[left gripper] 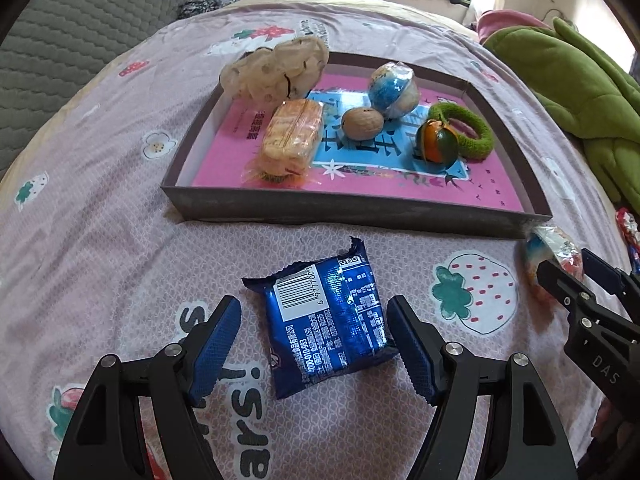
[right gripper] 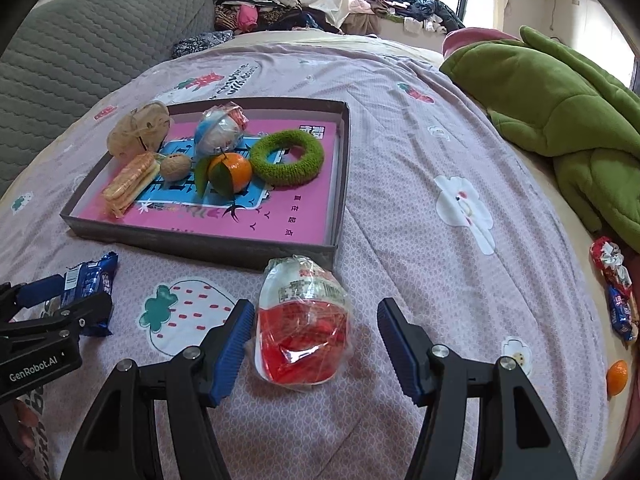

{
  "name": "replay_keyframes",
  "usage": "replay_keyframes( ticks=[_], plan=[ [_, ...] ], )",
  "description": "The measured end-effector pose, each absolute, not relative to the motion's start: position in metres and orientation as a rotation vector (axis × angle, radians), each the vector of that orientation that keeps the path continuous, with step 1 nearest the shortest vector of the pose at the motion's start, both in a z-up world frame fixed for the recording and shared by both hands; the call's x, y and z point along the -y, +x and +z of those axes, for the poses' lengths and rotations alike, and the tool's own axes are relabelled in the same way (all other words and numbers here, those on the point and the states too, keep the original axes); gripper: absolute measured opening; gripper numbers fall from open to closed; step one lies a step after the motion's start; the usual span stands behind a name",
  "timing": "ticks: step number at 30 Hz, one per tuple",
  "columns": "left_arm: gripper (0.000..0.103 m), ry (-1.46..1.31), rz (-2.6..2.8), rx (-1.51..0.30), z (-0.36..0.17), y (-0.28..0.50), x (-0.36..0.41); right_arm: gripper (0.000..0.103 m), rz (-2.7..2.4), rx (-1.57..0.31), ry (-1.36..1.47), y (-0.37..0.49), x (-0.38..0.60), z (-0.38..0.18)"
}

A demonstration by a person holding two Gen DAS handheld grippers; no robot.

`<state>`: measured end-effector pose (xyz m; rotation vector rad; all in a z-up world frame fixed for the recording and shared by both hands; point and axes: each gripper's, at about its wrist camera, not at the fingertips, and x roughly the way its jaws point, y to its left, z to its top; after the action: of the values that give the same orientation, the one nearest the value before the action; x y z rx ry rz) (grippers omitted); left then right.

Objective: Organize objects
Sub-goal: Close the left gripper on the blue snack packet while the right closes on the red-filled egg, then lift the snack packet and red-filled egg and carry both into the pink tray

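Note:
A blue foil snack packet (left gripper: 328,320) lies barcode up on the pink strawberry-print bedspread. My left gripper (left gripper: 313,305) is open, with one finger on each side of the packet and no pad pressing on it. A clear-wrapped red and white snack (right gripper: 304,328) lies just in front of the tray's near right corner. My right gripper (right gripper: 316,306) straddles it, open, with a gap at the right pad. The dark grey tray (left gripper: 340,206) with a pink lining holds a cracker pack (left gripper: 292,136), a walnut (left gripper: 363,123), an orange (left gripper: 436,140), a green ring (left gripper: 476,132) and a blue-white wrapped ball (left gripper: 394,88).
A beige net bundle (left gripper: 276,68) rests on the tray's far left corner. Green plush bedding (right gripper: 560,100) covers the right side. A small orange (right gripper: 617,376) and wrapped snacks (right gripper: 612,280) lie at the bed's right edge. A grey quilted cushion (right gripper: 80,40) stands at the back left.

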<state>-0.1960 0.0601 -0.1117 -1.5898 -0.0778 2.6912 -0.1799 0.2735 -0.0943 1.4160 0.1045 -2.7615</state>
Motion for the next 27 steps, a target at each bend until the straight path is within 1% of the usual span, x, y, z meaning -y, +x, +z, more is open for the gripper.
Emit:
replay_keyframes(
  ticks=[1, 2, 3, 4, 5, 7, 8, 9, 12, 19, 27],
  plan=[
    [0.076, -1.592, 2.689, 0.085, -0.113, -0.196, -0.060, 0.063, -2.756, -0.104, 1.420, -0.181, -0.273, -0.096],
    [0.076, -1.593, 2.688, 0.093, -0.115, -0.197, -0.060, 0.061, -2.750, -0.106, 1.426, -0.182, -0.272, -0.097],
    [0.076, -1.590, 2.685, 0.102, -0.116, -0.198, -0.059, 0.054, -2.747, -0.112, 1.435, -0.183, -0.272, -0.100],
    [0.077, -1.589, 2.685, 0.106, -0.117, -0.199, -0.059, 0.051, -2.742, -0.116, 1.443, -0.183, -0.271, -0.102],
    [0.076, -1.585, 2.682, 0.114, -0.118, -0.200, -0.058, 0.051, -2.739, -0.112, 1.443, -0.183, -0.271, -0.104],
    [0.069, -1.567, 2.672, 0.124, -0.118, -0.200, -0.058, 0.051, -2.739, -0.102, 1.421, -0.182, -0.271, -0.103],
    [0.059, -1.559, 2.665, 0.131, -0.118, -0.200, -0.058, 0.051, -2.729, -0.093, 1.416, -0.182, -0.271, -0.103],
    [0.055, -1.557, 2.667, 0.128, -0.118, -0.200, -0.059, 0.051, -2.724, -0.085, 1.412, -0.182, -0.270, -0.102],
    [0.054, -1.547, 2.664, 0.098, -0.116, -0.200, -0.061, 0.051, -2.731, -0.089, 1.388, -0.180, -0.269, -0.097],
    [0.054, -1.504, 2.666, 0.096, -0.104, -0.193, -0.058, 0.051, -2.748, -0.067, 1.304, -0.172, -0.265, -0.073],
    [0.054, -1.353, 2.725, 0.071, -0.057, -0.186, -0.055, 0.051, -2.779, -0.069, 1.168, -0.168, -0.252, -0.032]
  ],
)
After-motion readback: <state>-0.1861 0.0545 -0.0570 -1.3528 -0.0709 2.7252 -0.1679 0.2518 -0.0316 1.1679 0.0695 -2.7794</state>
